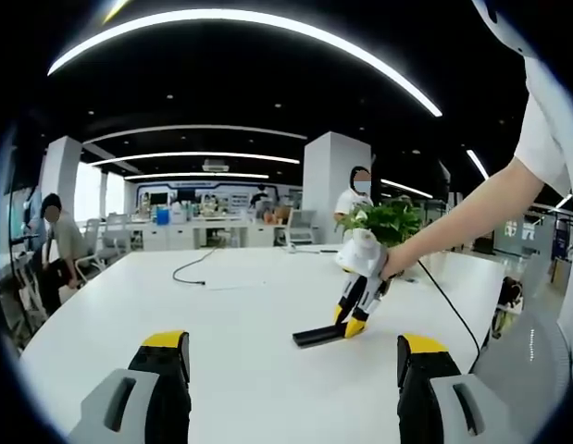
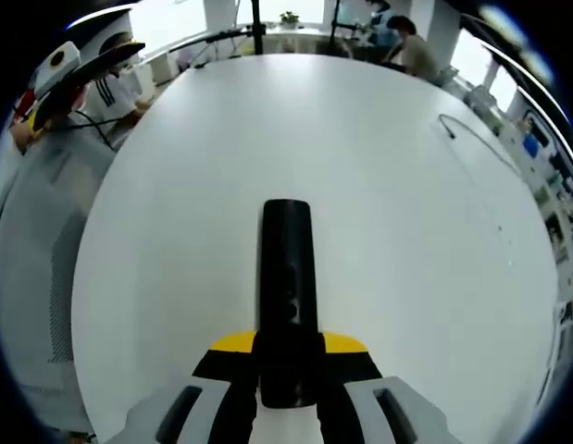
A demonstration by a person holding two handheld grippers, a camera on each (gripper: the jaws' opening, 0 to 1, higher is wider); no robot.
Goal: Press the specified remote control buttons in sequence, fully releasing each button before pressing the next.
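- The remote control (image 2: 287, 277), a slim black bar, lies flat on the white bench (image 2: 406, 231), with its near end between the yellow-tipped jaws of the right hand-held gripper (image 2: 287, 356).
- In the right gripper view, the remote's long axis runs straight away from that gripper, in line with the jaws; small buttons show faintly about midway along it.
- The right hand-held gripper is pressed in on the remote's near end, pinching it from both sides.
- In the left gripper view, the same pair (image 1: 353, 324) sits ahead and to the right, the remote (image 1: 318, 335) extending left from the jaw tips.
- The left hand-held gripper (image 1: 295, 356) hangs spread wide with nothing between its jaws, well apart from the remote.
- Judgement: the right one steadies; the left must travel forward and right to press.
- A black cable (image 1: 195, 266) and a potted plant (image 1: 390, 220) lie farther off.
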